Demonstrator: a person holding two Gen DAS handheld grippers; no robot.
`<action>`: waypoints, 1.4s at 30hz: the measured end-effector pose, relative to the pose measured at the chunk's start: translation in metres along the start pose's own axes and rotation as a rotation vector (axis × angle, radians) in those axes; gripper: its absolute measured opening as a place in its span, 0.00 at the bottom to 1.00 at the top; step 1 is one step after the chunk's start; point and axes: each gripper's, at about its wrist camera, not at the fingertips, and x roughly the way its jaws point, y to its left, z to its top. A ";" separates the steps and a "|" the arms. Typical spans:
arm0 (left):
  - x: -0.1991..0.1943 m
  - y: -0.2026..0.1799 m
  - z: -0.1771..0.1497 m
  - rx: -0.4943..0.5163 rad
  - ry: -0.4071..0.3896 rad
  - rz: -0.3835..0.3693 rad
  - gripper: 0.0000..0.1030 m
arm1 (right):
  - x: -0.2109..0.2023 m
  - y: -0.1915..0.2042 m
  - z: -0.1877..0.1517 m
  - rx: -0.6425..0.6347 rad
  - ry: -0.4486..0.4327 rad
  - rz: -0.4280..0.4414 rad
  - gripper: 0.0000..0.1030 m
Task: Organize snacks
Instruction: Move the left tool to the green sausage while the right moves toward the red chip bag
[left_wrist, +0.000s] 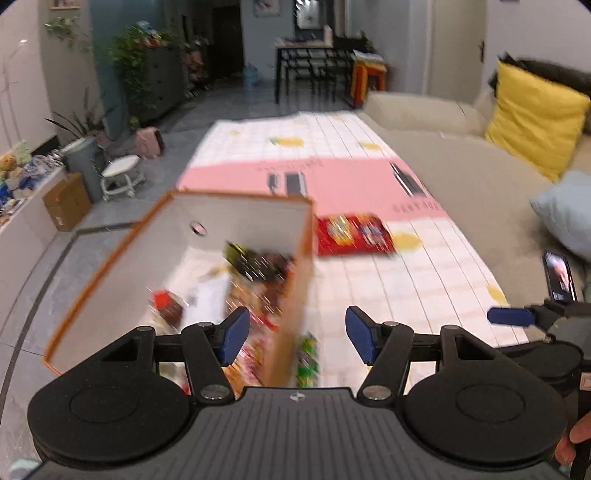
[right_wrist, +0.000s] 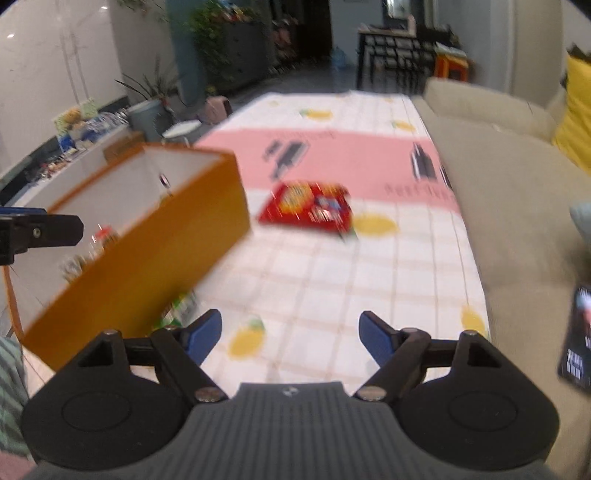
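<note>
1. Snacks in blurred wrappers (left_wrist: 255, 280) lie heaped inside the orange-edged, white-walled cardboard box (left_wrist: 122, 266) on the checked pink-and-white cloth (left_wrist: 417, 280). My left wrist view looks straight into that box; my left gripper (left_wrist: 297, 334) hangs over its near right wall, jaws spread, nothing between them.
2. Beyond the box a flat red snack packet (left_wrist: 352, 234) lies on the cloth, and a green packet (left_wrist: 308, 360) peeps out beside the box wall.
3. My right wrist view shows the box's orange outer side (right_wrist: 147, 251) instead, its contents mostly hidden. My right gripper (right_wrist: 290, 338) is released over bare cloth, grasping nothing.
4. Motion blur leaves the wrapper labels unreadable; the red packet (right_wrist: 308, 206) lies well ahead.
</note>
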 end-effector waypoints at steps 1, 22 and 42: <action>0.003 -0.006 -0.004 0.006 0.018 -0.007 0.69 | -0.001 -0.004 -0.005 0.006 0.010 -0.010 0.76; 0.074 -0.065 -0.064 0.224 0.142 0.252 0.46 | 0.030 -0.019 -0.029 0.023 0.105 -0.053 0.76; 0.099 -0.044 -0.065 0.037 0.207 0.029 0.22 | 0.052 -0.022 -0.029 0.035 0.146 -0.047 0.75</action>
